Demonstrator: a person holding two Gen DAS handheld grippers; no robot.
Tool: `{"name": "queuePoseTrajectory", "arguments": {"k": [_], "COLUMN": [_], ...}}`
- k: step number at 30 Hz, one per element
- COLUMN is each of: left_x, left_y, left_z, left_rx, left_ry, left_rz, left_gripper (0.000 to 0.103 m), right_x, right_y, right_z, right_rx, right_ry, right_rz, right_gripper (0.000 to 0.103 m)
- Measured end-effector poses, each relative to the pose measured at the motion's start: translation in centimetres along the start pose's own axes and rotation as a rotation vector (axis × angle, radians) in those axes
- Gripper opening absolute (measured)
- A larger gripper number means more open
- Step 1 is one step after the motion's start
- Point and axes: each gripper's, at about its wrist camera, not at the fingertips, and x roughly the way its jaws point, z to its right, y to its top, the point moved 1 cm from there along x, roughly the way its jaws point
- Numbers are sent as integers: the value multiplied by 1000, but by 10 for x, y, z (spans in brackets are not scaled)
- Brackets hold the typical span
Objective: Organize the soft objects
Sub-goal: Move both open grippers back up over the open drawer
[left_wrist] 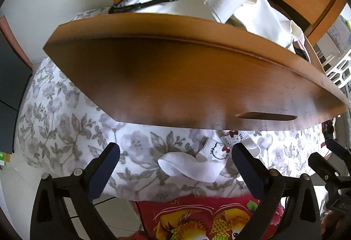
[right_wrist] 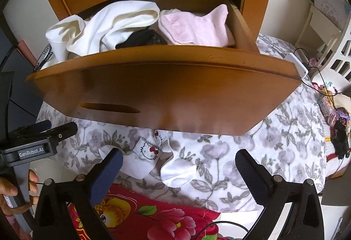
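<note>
Two white Hello Kitty socks (left_wrist: 197,163) lie crumpled on the grey floral bedding (left_wrist: 65,130), just below the pulled-out wooden drawer (left_wrist: 175,77). My left gripper (left_wrist: 176,149) is open, with the socks lying between its fingers and untouched. In the right wrist view one sock (right_wrist: 147,152) lies by the left finger and the other sock (right_wrist: 177,171) sits between the fingers of my open right gripper (right_wrist: 179,154). The drawer (right_wrist: 164,95) holds white garments (right_wrist: 114,20), a pink sock (right_wrist: 193,27) and something black (right_wrist: 140,39). Each gripper appears at the edge of the other's view.
A red flowered blanket (right_wrist: 164,222) lies at the near edge of the bedding. A white laundry basket (right_wrist: 337,53), a white charger with a cable (right_wrist: 298,66) and small trinkets (right_wrist: 337,126) are at the right. A person's hand (right_wrist: 13,191) holds the left gripper's handle.
</note>
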Motion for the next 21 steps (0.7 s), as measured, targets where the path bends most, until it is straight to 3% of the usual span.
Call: {"name": "queuePoseTrajectory", "arguments": {"k": [9, 21], "left_x": [-22, -74], "left_y": [1, 0], "left_z": [5, 19], "left_rx": [24, 119], "left_ry": [-16, -99], "left_rz": [95, 155], "left_gripper": [102, 102], "right_x": [-23, -70], "right_y": [0, 1], "right_z": [-4, -10], "right_rx": [-26, -48], "right_ry": [-46, -26], "right_rz": [97, 217], "right_gripper": [103, 103]}}
